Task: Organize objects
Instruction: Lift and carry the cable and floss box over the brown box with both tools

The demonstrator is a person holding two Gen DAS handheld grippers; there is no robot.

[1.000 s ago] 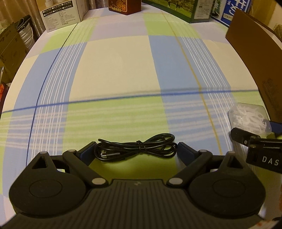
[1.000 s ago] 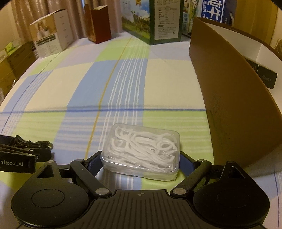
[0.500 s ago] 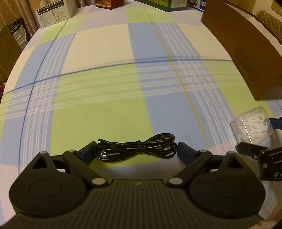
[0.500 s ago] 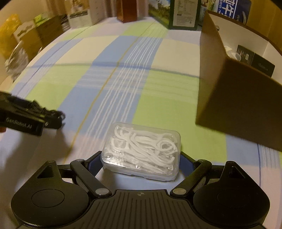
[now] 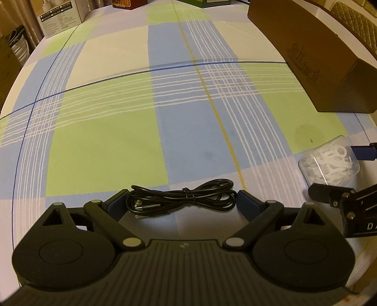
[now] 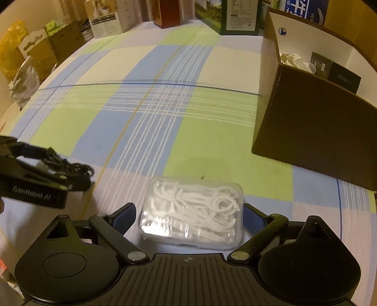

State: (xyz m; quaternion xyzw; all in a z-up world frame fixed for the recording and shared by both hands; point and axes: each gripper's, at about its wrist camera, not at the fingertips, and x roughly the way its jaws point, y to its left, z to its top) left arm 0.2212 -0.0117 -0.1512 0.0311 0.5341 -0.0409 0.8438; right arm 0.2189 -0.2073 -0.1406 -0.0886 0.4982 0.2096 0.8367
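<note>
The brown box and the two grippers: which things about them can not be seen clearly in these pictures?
- Brown box: the right wrist view shows only the top of its contents; its near wall hides the rest. The left wrist view shows its outside only.
- Left gripper: whether its pads press the black cable; the coil hides the contact.
- Right gripper, opening: contact with the floss pick case is unclear on the right side.

From my left wrist view, the brown cardboard box (image 5: 318,58) is cut off at the right edge; I cannot read the print on its side. The right gripper (image 5: 334,174) shows only in part there, its lettering truncated. From my right wrist view, the box's contents (image 6: 315,66) are half hidden behind its wall; I cannot identify the white items. The black cable (image 6: 68,164) is blurred and partly hidden by the left gripper (image 6: 47,174). Labels on the far cartons (image 6: 238,16) are too small to read.
</note>
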